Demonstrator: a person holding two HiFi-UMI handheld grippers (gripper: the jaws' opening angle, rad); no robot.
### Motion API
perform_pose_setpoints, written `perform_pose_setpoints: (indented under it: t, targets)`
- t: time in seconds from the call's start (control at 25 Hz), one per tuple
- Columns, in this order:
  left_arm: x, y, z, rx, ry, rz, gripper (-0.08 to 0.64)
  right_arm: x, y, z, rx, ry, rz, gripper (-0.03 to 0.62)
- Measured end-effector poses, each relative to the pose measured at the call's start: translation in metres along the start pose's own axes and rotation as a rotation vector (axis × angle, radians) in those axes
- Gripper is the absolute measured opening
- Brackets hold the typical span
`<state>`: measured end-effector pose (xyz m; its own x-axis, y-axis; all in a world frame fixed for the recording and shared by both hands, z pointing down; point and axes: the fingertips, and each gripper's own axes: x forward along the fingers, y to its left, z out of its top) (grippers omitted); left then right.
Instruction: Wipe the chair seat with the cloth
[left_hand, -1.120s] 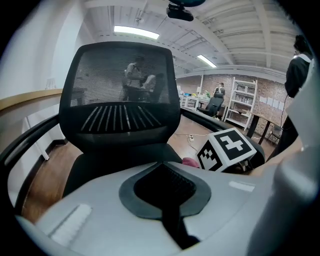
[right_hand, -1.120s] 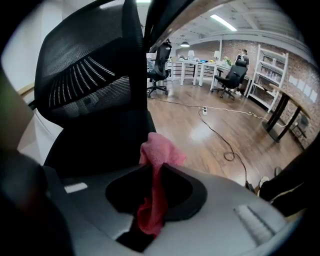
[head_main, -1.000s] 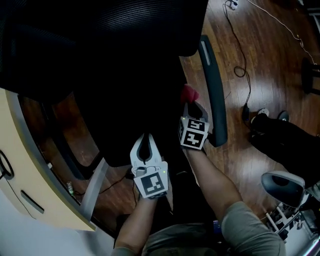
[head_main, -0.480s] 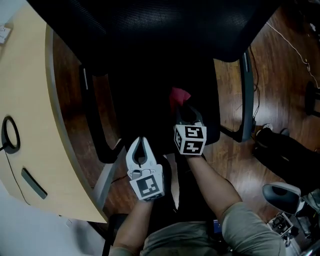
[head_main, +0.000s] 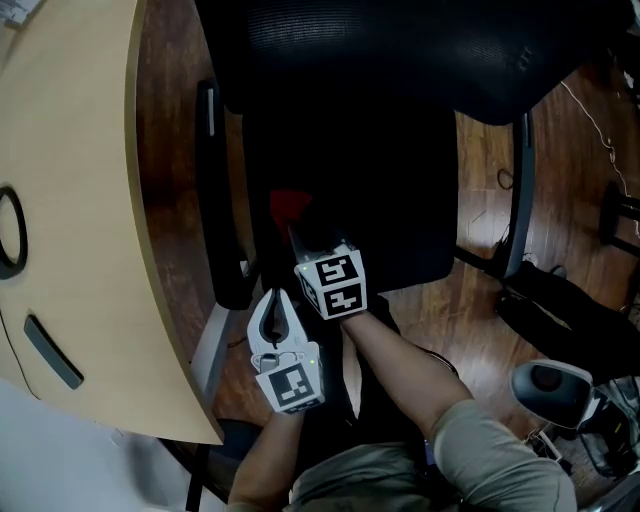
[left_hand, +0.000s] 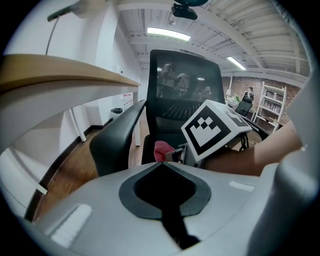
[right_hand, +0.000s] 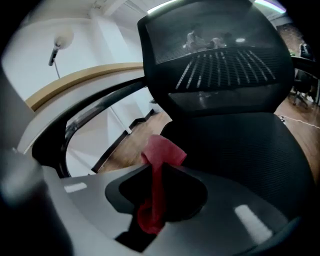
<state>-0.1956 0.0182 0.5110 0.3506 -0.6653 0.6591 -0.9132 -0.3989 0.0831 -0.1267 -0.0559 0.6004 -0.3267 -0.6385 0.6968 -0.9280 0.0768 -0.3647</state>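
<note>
Pinching the crumpled red cloth (right_hand: 161, 152) w/ right gripper (head_main: 303, 238) fingers, low over the black mesh office chair seat (head_main: 400, 190), left side; left gripper (head_main: 275, 300) fingers closed, empty, by seat's front edge

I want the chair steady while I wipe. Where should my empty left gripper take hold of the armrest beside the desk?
Grip the armrest at its near end, closest to the left gripper. It is a long, narrow pad running away from you, so come down from above with the jaws spanning its width. They are shut now, so open them first.
</note>
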Motion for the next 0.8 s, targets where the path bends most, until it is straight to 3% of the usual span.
perform_pose_setpoints:
  t: [0.16,0.36,0.56,0.8]
  targets:
    - [-0.005,0.005,-0.016,-0.017,0.015,0.022,0.005,0.019,0.020,-0.020,-0.049,0.048,0.057,0.066]
    - [-0.002,0.004,-0.026,0.005,0.024,0.024,0.005,0.028,0.017,-0.044,-0.058,0.094,0.058,0.064]
    - [0.008,-0.024,-0.015,0.035,0.013,-0.007,0.006,0.006,-0.030,-0.043,-0.023,0.081,-0.028,0.064]
    - [0.021,-0.083,0.007,0.091,-0.005,-0.093,0.006,-0.042,-0.116,-0.035,0.051,0.038,-0.193,0.064]
